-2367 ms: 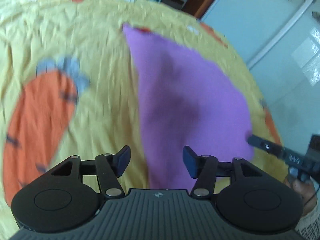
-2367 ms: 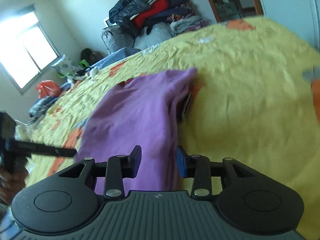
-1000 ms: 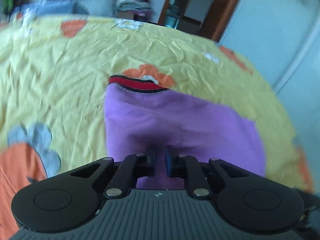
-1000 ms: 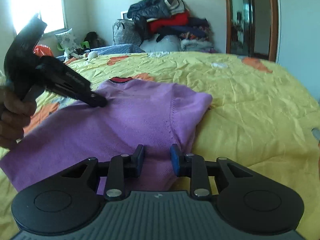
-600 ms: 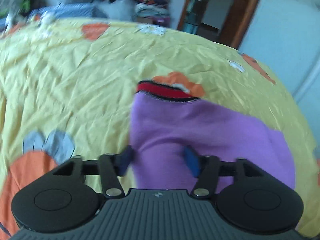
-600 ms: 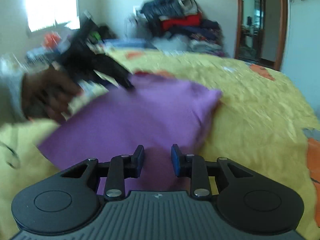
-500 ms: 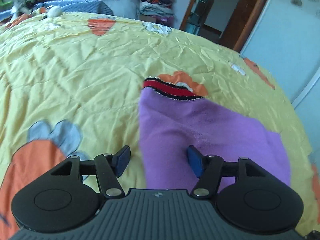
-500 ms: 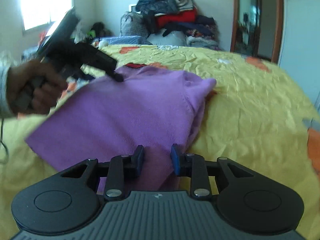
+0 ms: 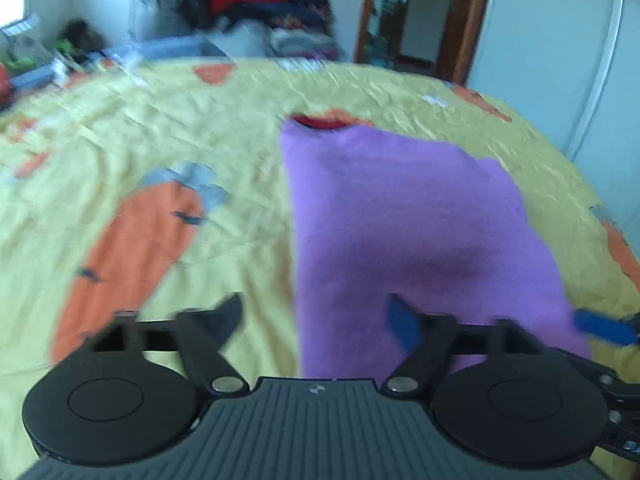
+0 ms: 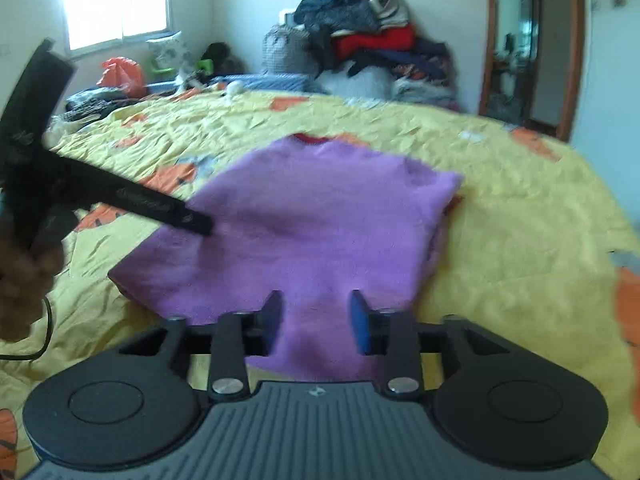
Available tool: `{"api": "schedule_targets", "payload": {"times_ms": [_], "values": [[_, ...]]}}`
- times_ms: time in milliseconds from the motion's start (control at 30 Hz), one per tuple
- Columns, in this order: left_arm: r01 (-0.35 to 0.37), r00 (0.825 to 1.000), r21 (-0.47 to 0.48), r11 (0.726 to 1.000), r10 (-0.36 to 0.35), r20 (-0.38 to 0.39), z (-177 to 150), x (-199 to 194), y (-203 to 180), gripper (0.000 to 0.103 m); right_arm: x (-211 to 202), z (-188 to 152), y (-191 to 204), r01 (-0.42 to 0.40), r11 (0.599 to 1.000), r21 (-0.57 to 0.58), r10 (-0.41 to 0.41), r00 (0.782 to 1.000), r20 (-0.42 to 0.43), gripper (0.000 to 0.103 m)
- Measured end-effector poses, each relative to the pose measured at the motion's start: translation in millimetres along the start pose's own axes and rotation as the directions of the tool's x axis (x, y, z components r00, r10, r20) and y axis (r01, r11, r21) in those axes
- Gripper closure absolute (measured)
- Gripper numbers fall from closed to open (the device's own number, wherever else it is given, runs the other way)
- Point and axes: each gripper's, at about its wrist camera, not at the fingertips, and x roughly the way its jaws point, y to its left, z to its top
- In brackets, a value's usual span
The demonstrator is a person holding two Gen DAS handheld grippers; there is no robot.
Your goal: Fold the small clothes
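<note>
My left gripper (image 9: pixel 316 320) hangs over the purple sweater's (image 9: pixel 400 220) near edge, jaws opening, gripping nothing. My right gripper (image 10: pixel 316 320) (jaws also opening) straddles the hem without pinching it on the yellow bed (image 10: pixel 520 200).

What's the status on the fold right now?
Left tool and right tool opening, nothing held. Purple sweater lying folded on the yellow bedsheet. Nothing in the way.

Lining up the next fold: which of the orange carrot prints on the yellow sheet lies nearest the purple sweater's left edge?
The large orange carrot print with grey leaves, left of the purple knitted sweater; other prints sit near the yellow bedsheet's edges.
</note>
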Motion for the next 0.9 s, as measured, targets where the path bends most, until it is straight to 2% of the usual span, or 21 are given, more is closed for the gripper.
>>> {"api": "schedule_targets", "payload": {"times_ms": [33,67,267,333,467,567,633,700,733,900], "values": [[-0.025,1.0,0.008,1.0,0.025,0.019,-5.7,-11.5,-1.5,0.012,-6.8,-7.1,-1.0,0.005,1.0,0.023,-0.005,1.0,0.0,0.015],[-0.034,0.999,0.013,0.999,0.034,0.023,-10.7,-20.4,-2.1,0.012,-12.1,-13.7,-2.0,0.013,0.999,0.034,-0.013,1.0,0.001,0.014],[-0.047,0.999,-0.022,0.999,0.047,-0.001,-33.4,-42.6,-6.5,0.011,-14.3,-35.7,-17.7,0.056,0.985,0.165,-0.049,0.998,-0.049,0.014],[-0.031,0.999,-0.031,0.999,0.031,-0.025,-36.6,-41.0,-7.3,0.011,-10.0,-37.8,-16.4,0.078,0.984,0.161,-0.068,0.995,-0.067,0.014],[-0.048,0.998,0.001,0.999,0.048,-0.046,-47.9,-38.2,-14.8,0.011,-2.0,-35.7,-7.1,0.096,0.985,0.141,-0.083,0.992,-0.093,0.013],[-0.051,0.996,-0.001,0.999,0.051,-0.069,-56.7,-34.5,-16.5,0.009,6.2,-35.3,-2.5,0.109,0.98,0.168,-0.092,0.99,-0.103,0.012],[-0.058,0.993,0.014,0.998,0.059,-0.105,-62.8,-28.0,-18.8,0.001,15.5,-37.2,2.6,0.113,0.983,0.147,-0.098,0.99,-0.104,0.0],[-0.048,0.987,0.011,0.999,0.049,-0.153,-68.8,-19.6,-20.0,0.0,22.5,-36.0,12.1,0.157,0.984,0.087,-0.146,0.982,-0.117,0.0],[-0.064,0.99,0.033,0.997,0.068,-0.126,-72.1,-20.8,-23.2,0.0,24.3,-34.6,13.9,0.159,0.984,0.08,-0.149,0.982,-0.114,0.0],[-0.103,0.991,-0.021,0.995,0.1,-0.094,-79.0,-22.4,-24.9,0.0,31.5,-31.1,11.1,0.18,0.979,0.099,-0.17,0.98,-0.109,0.0]]}}
